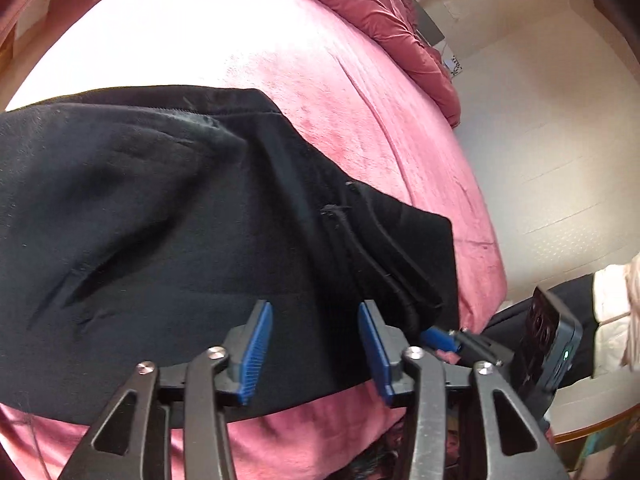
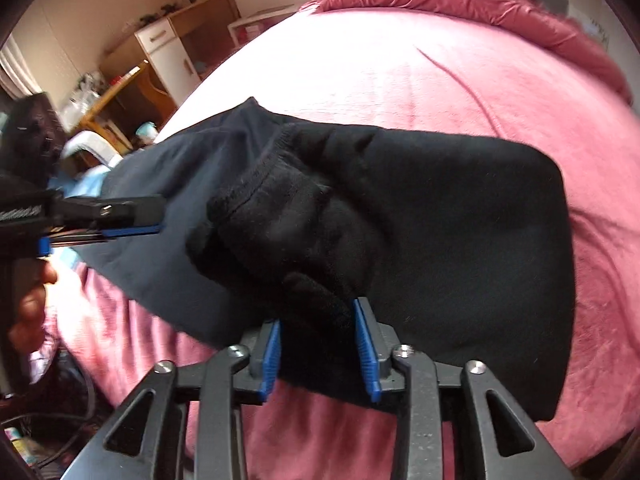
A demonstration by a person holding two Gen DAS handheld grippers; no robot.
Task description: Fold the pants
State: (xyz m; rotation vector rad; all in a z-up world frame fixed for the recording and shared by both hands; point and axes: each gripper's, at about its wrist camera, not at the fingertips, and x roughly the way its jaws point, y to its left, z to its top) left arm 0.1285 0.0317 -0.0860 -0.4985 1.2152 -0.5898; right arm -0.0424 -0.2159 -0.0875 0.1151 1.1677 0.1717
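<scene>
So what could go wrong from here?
The right gripper straddles bunched pants; closing may grab several layers and leave a lumpy fold. The left gripper is open over the pants near the bed edge, so a tug could drag them off.

Black pants [image 1: 160, 220] cut off at left edge; cabinet [image 2: 168, 56] clutter too small to identify.

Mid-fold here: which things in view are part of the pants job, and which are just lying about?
Job:
- pants, black, lying on the bed
- left tongs, open over the pants
- right tongs, open, cloth between the pads
- bed, pink cover, the work surface

Lying about:
- crumpled duvet
- cabinet
- wooden table
</scene>
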